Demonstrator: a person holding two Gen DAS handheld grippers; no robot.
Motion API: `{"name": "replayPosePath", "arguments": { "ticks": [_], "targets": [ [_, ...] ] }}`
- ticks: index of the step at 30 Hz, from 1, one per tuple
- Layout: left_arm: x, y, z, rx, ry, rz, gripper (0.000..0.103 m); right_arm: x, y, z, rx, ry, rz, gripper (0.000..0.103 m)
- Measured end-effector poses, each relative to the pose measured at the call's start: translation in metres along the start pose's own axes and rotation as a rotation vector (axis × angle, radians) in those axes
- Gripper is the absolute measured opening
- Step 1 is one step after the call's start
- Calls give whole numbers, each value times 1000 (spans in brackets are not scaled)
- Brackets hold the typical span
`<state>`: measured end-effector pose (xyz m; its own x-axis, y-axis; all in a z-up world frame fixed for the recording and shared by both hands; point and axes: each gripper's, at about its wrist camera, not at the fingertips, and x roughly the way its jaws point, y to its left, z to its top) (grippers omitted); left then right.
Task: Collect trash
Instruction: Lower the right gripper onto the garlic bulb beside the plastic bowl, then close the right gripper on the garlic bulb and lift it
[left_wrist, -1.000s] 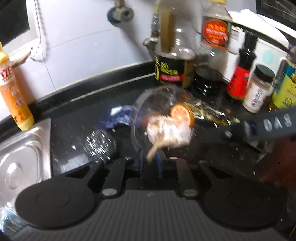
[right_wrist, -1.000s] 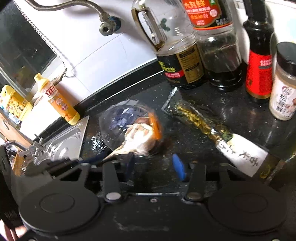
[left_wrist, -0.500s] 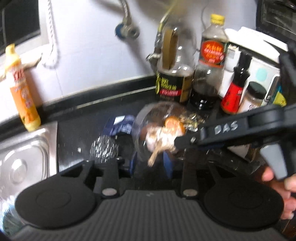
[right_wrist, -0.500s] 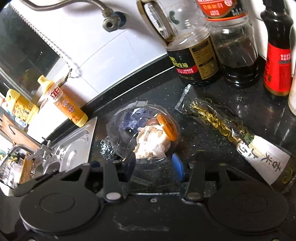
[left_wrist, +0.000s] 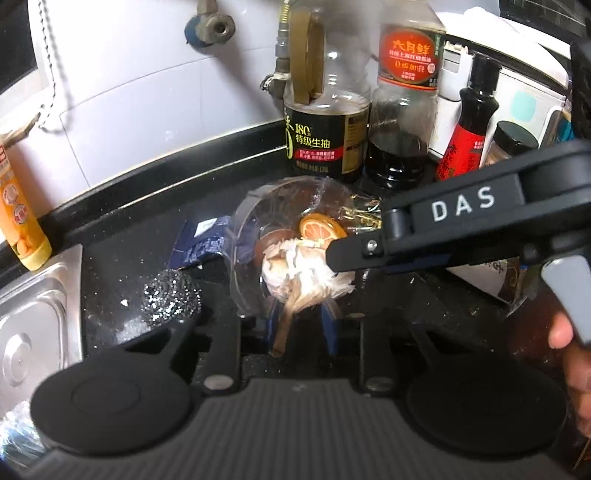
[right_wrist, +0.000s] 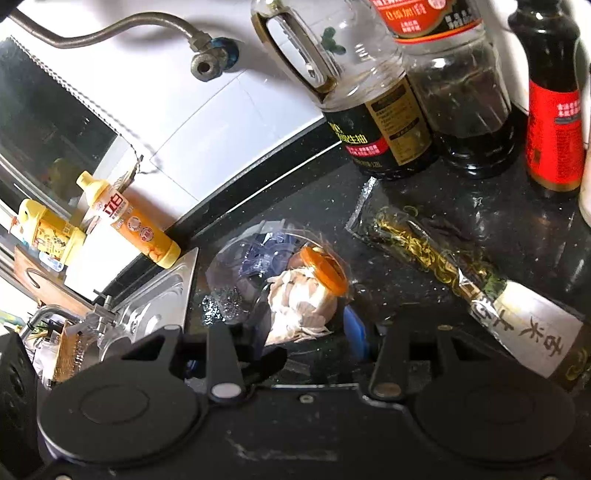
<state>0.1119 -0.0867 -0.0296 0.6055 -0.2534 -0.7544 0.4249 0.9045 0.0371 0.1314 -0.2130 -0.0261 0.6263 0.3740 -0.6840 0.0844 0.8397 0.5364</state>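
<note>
Both tongs, left gripper (left_wrist: 301, 325) and right gripper (right_wrist: 312, 332), are closing partway around the clear cup (left_wrist: 280, 236) of scraps lying on the counter (right_wrist: 498, 221), risking crushing it and spilling trash.

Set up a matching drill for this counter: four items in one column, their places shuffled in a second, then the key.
1. orange citrus slice
2. steel wool scrubber
3. orange-yellow squeeze bottle
4. clear noodle packet with white label

A. against the white wall, beside the sink
B. lying flat in front of the sauce bottles
C. inside the clear plastic cup
D. on the black counter, between sink and cup

Pairs: 1-C, 2-D, 3-A, 4-B
</note>
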Motion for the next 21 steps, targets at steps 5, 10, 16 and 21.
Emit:
{"name": "replayPosePath", "arguments": {
  "ticks": [5, 10, 16, 21],
  "targets": [
    [5, -1, -2, 4, 17, -14, 12, 4, 0, 0, -9, 5, -18, 45],
    [12, -2, -12, -3, 35, -16, 11, 9, -3, -5, -26, 13, -50, 45],
    [19, 2, -23, -33, 61, -29, 10, 11, 0, -7, -41, 37, -13, 45],
    [18, 5, -24, -47, 59, -43, 10, 26, 14, -11, -106, 79, -11, 46]
  ]
}}
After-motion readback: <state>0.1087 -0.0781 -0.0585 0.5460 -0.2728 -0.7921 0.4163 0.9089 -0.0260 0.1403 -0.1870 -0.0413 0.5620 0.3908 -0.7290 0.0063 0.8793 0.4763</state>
